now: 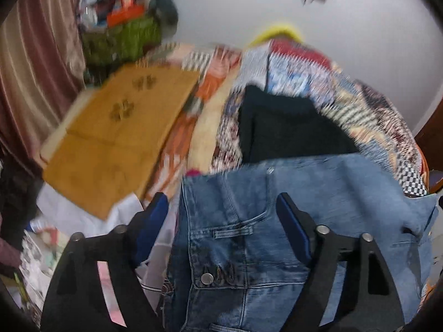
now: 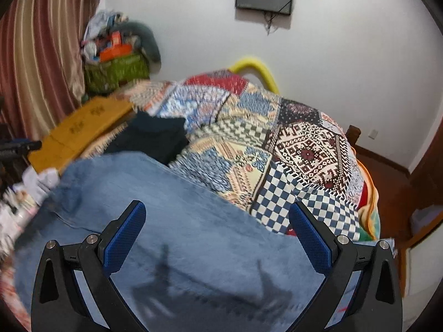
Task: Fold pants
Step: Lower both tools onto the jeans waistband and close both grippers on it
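Blue denim jeans (image 1: 318, 193) lie on the bed, waistband and button toward the left gripper. My left gripper (image 1: 221, 202) is open, its blue-padded fingers (image 1: 290, 221) spread over the waistband area, holding nothing. In the right wrist view the jeans (image 2: 171, 207) spread as a flat blue panel below my right gripper (image 2: 216, 213), which is open and empty just above the cloth, casting a shadow on it.
A patterned patchwork blanket (image 2: 290, 144) covers the bed. A folded dark garment (image 1: 288, 127) lies beyond the jeans, also in the right wrist view (image 2: 155, 135). A mustard-yellow cloth (image 1: 119, 138) lies left. A green basket of clutter (image 2: 116, 72) stands by the striped curtain (image 2: 41, 55).
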Motion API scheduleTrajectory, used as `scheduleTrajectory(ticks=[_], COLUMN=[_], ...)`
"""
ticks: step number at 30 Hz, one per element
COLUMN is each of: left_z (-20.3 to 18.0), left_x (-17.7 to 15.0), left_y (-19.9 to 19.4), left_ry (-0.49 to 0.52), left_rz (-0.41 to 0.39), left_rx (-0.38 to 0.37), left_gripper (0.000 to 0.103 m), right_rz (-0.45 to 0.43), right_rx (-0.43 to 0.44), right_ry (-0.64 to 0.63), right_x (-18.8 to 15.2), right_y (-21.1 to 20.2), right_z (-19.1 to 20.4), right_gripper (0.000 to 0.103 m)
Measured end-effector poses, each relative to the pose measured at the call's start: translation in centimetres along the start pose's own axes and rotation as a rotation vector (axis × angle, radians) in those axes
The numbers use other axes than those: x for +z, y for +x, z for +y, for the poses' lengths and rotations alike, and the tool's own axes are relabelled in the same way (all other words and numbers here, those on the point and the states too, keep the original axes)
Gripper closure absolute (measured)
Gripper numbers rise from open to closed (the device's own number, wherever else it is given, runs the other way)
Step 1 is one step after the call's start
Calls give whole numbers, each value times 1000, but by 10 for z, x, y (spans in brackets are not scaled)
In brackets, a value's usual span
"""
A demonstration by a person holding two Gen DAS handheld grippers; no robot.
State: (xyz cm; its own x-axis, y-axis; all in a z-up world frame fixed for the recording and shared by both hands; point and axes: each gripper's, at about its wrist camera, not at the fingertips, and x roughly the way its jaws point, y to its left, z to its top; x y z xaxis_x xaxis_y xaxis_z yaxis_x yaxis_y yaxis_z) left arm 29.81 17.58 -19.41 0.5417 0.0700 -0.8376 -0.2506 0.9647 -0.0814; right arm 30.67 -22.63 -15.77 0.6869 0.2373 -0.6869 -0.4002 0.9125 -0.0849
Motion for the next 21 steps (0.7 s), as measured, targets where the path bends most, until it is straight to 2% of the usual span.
scheduleTrajectory(ticks=[4,8,13,15,17,21], left_z=[6,-2,-12,-10,-7,-9], left_x=[-4,-5,-3,-4,-4,-1], left_y=[42,76,114,126,137,139], left_ry=[-39,-18,-2,-29,-86,-103], left_rz=[86,149,219,230,240,241], left_rx=[-22,-24,-17,-51,-67,-58], left_gripper=[30,30,32,32,31,31], right_rz=[74,120,190,223,247,285], right_rx=[16,84,169,206,230,300], right_ry=[-63,-68,-76,-86,-85,-53], right_x=[-1,1,9,11,11,11], right_y=[33,63,103,116,128,144], right_z=[-1,-4,-3,0,0,-1], right_gripper=[2,3,13,17,17,17])
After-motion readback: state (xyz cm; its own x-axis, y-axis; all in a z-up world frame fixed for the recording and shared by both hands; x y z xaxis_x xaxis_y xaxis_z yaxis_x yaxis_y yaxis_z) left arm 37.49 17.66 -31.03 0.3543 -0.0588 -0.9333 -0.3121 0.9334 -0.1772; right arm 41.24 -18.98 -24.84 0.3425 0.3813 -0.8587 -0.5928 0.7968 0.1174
